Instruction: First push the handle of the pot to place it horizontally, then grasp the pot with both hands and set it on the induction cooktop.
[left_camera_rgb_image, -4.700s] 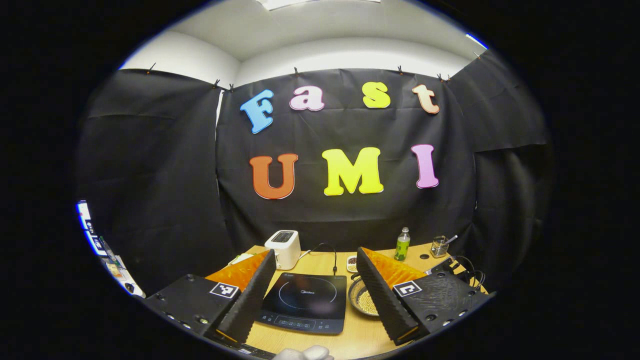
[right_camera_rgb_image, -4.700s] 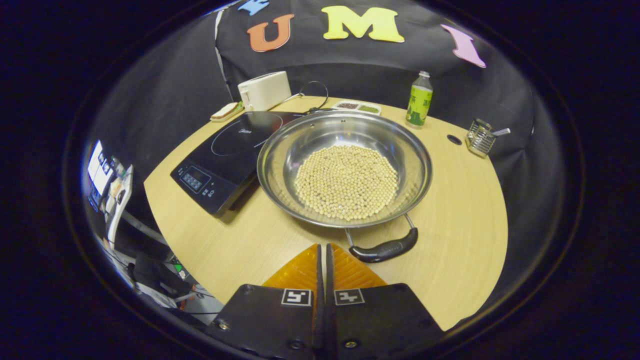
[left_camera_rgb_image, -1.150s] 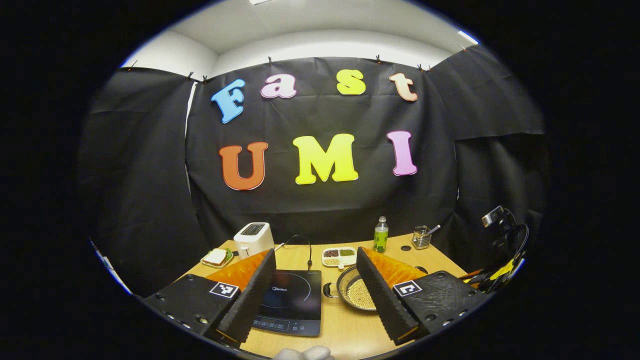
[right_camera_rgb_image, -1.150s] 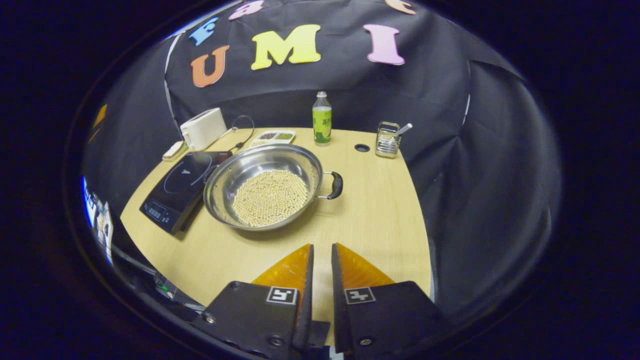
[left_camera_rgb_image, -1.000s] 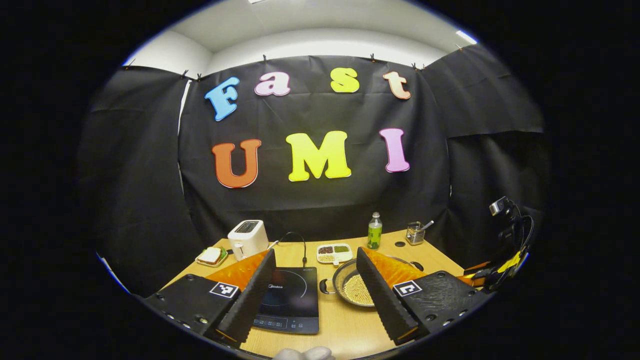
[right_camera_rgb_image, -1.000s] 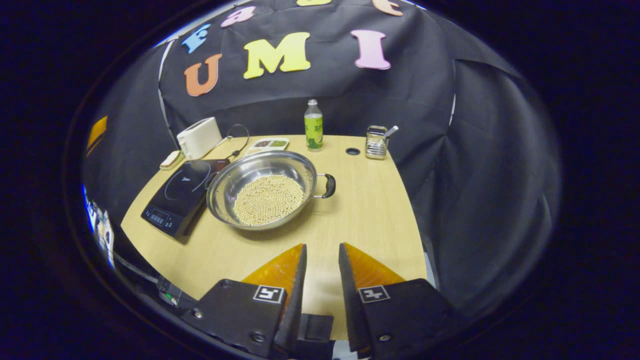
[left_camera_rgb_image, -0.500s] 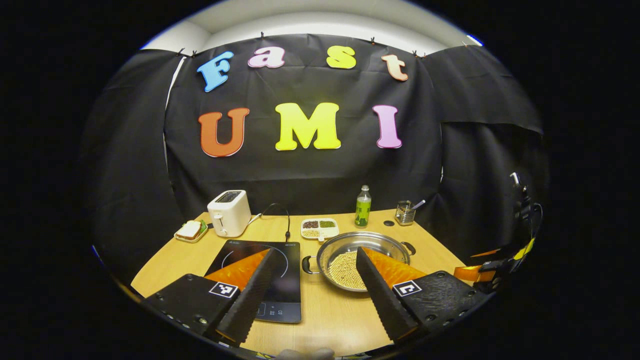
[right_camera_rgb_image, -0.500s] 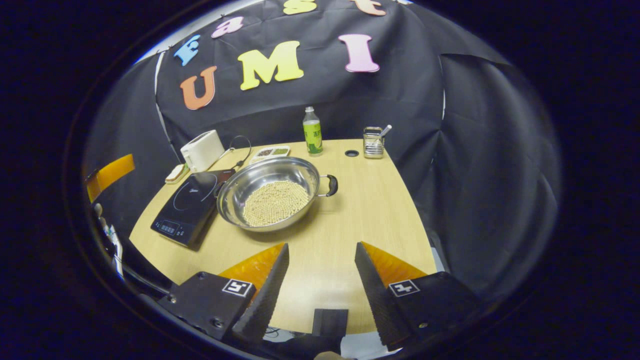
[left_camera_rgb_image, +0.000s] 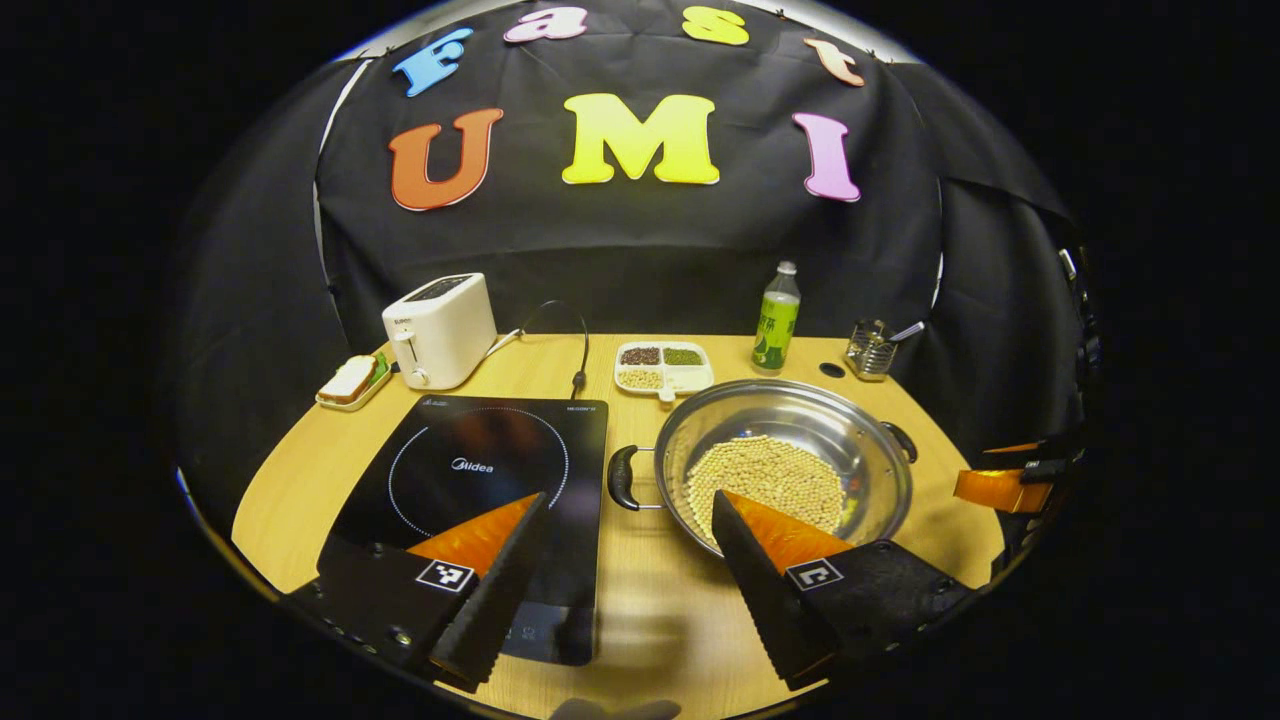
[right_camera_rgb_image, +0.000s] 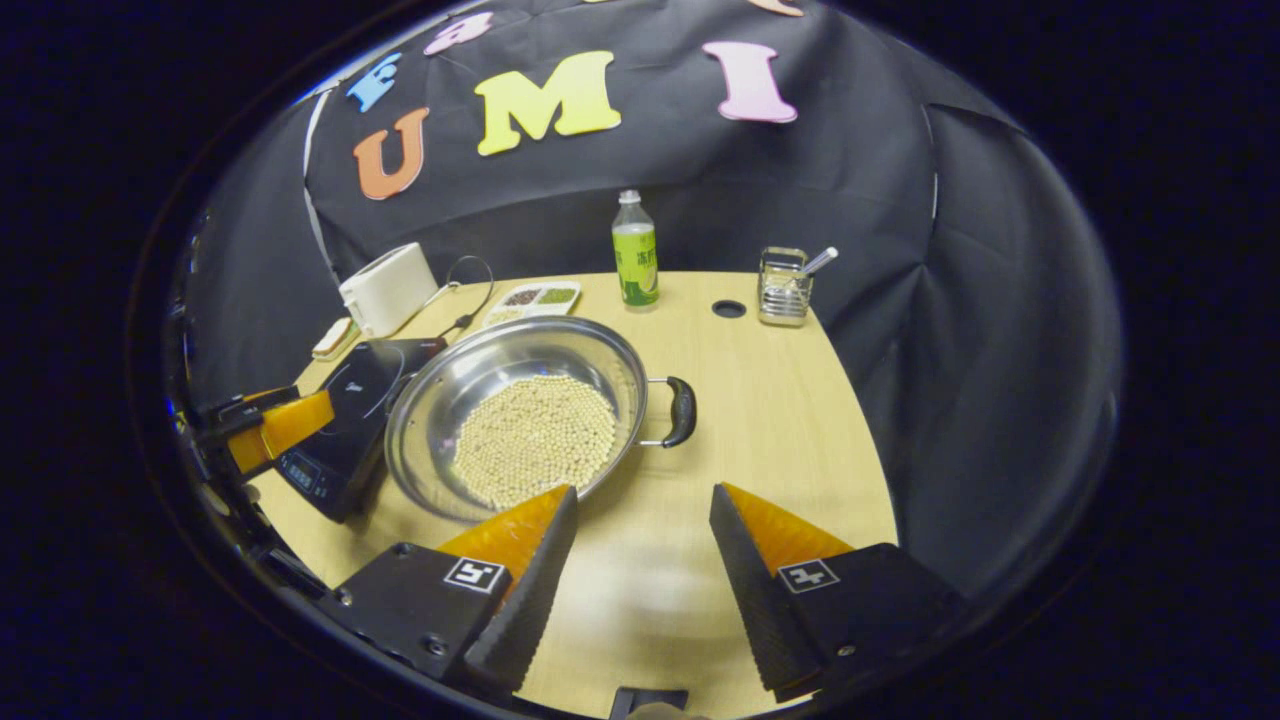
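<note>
Black claw (left_camera_rgb_image: 630, 500) bodies, square coded tags, small screws, ridged fingers.

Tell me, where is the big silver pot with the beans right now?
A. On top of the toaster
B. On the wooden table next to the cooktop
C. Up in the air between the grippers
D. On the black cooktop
B: the pot sits on the bare table just beside the cooktop, and no gripper is holding it.
</note>
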